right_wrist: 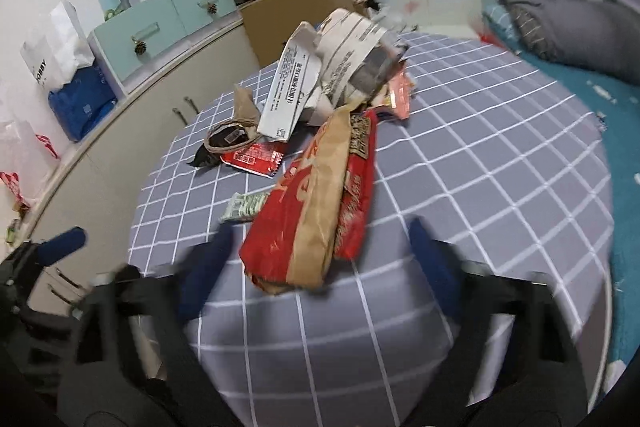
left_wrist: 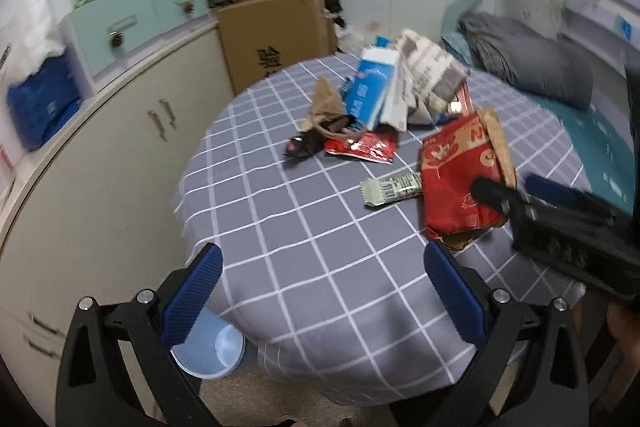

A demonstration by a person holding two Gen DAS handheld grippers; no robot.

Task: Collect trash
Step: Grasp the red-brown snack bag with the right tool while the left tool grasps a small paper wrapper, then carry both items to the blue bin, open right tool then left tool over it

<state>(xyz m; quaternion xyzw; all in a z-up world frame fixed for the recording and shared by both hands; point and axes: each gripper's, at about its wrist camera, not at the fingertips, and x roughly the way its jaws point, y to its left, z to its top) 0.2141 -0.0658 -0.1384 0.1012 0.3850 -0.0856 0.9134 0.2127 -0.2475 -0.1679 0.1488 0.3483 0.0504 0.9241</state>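
A heap of trash lies on the round table under a grey checked cloth point(left_wrist: 280, 227). Nearest is a large red and brown snack bag point(left_wrist: 452, 179) point(right_wrist: 316, 203). Beside it are a green wrapper point(left_wrist: 392, 187) point(right_wrist: 244, 207) and a flat red packet point(left_wrist: 360, 147) point(right_wrist: 256, 157). Behind them are a blue carton point(left_wrist: 368, 87), a white printed box point(right_wrist: 288, 95), a brown paper bag point(left_wrist: 326, 99) and crumpled paper. My left gripper point(left_wrist: 322, 255) is open over bare cloth at the near edge. My right gripper point(right_wrist: 322, 231) is open, with the red bag's near end between its fingers and not pressed.
A light blue bin point(left_wrist: 208, 351) stands on the floor below the table's near left edge. A cream cabinet point(left_wrist: 120, 167) runs along the left, with a cardboard box point(left_wrist: 276, 35) behind the table. A bed with a grey pillow point(left_wrist: 528, 63) lies to the right.
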